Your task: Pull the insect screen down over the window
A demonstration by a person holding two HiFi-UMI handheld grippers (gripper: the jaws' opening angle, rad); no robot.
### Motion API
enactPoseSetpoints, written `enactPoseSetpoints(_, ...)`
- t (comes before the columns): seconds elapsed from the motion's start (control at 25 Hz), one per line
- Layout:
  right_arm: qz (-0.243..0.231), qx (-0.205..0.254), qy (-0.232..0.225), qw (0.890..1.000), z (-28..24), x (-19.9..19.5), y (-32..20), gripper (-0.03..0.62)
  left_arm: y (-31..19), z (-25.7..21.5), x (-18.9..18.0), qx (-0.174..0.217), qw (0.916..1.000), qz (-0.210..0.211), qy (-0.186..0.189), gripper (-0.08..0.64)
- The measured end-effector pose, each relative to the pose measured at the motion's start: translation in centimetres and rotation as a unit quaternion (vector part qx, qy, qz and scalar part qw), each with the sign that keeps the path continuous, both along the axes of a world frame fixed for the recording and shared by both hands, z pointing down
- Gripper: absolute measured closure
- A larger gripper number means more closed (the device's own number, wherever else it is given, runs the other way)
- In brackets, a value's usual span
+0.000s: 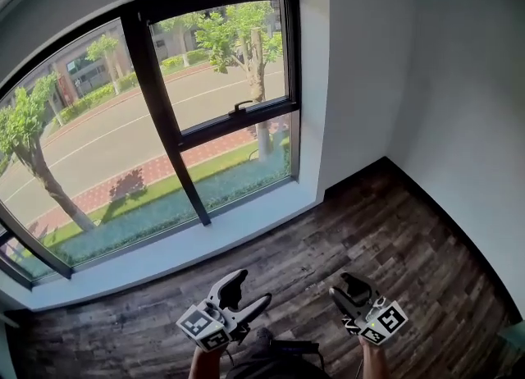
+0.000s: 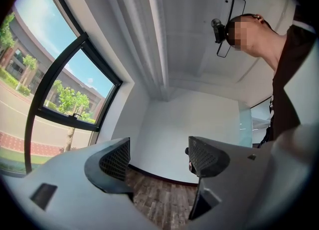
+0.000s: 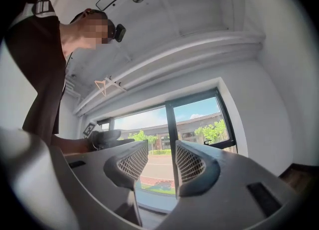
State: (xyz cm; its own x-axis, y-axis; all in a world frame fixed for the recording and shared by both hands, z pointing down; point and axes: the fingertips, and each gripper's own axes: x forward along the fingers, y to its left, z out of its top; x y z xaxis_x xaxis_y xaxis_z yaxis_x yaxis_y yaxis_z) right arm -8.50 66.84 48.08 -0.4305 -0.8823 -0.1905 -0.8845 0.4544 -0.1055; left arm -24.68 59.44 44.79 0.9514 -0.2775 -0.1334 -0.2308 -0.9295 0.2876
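My left gripper (image 1: 250, 287) is low and close to me, its jaws well apart and empty. It points toward the room's corner, so the window (image 2: 75, 57) lies off to its left. My right gripper (image 1: 343, 285), just beside it, has a narrower gap and also holds nothing. It faces the window (image 3: 172, 124), and I can see the dark mullion through the gap.

Ahead of both grippers are the wooden floor (image 1: 394, 230) and then the white sill (image 1: 246, 226). The window (image 1: 164, 115) rises beyond that, well apart from both grippers and above them.

The glass is uncovered, and I cannot pick out the insect screen anywhere. I judge it is rolled up along the top of the frame, with its bar running across the opening, so the pull would be straight down.

The left gripper is more directly under the right-hand pane with the handle (image 1: 240, 107). The right gripper sits further right, opposite bare wall. Both must go forward and far up before anything can be gripped.
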Motion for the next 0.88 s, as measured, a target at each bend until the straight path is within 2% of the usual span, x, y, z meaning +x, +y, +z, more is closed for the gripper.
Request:
enactPoseSetpoints(0.08, 0.007, -0.002, 0.02, 1.0, 0.0, 1.6, -1.9, 0.416, -1.8, -0.8, 2.0, 0.01, 0.9998, 0.007, 0.015, 0.174)
enactPoseSetpoints(0.2, 0.016, -0.002, 0.036, 0.999, 0.0, 4.3, -5.0, 0.416, -5.8, -1.2, 5.0, 0.024, 0.9992, 0.01, 0.03, 0.23)
enactPoseSetpoints(0.28, 0.022, -0.008, 0.05, 0.998, 0.2, 6.4, -7.3, 0.416, -8.8, -0.5, 7.3, 0.032, 0.999, 0.012, 0.027, 0.23)
enactPoseSetpoints(0.4, 0.03, -0.016, 0.065, 0.997, 0.2, 9.1, -11.7, 0.416, -14.0, -1.5, 10.9, 0.035, 0.9974, 0.024, 0.057, 0.23)
enactPoseSetpoints(0.56, 0.035, -0.022, 0.077, 0.996, -1.2, 11.9, -19.0, 0.416, -21.6, -3.5, 14.0, 0.028, 0.9964, 0.034, 0.073, 0.229)
enactPoseSetpoints(0.76, 0.022, -0.036, 0.087, 0.995, -1.3, 12.4, -27.1, 0.416, -29.6, -4.8, 14.2, 0.061, 0.9966, 0.007, 0.056, 0.229)
enactPoseSetpoints(0.88, 0.002, -0.047, 0.091, 0.995, -0.7, 12.3, -31.3, 0.416, -32.8, -5.0, 14.5, 0.085, 0.9958, -0.009, 0.031, 0.229)
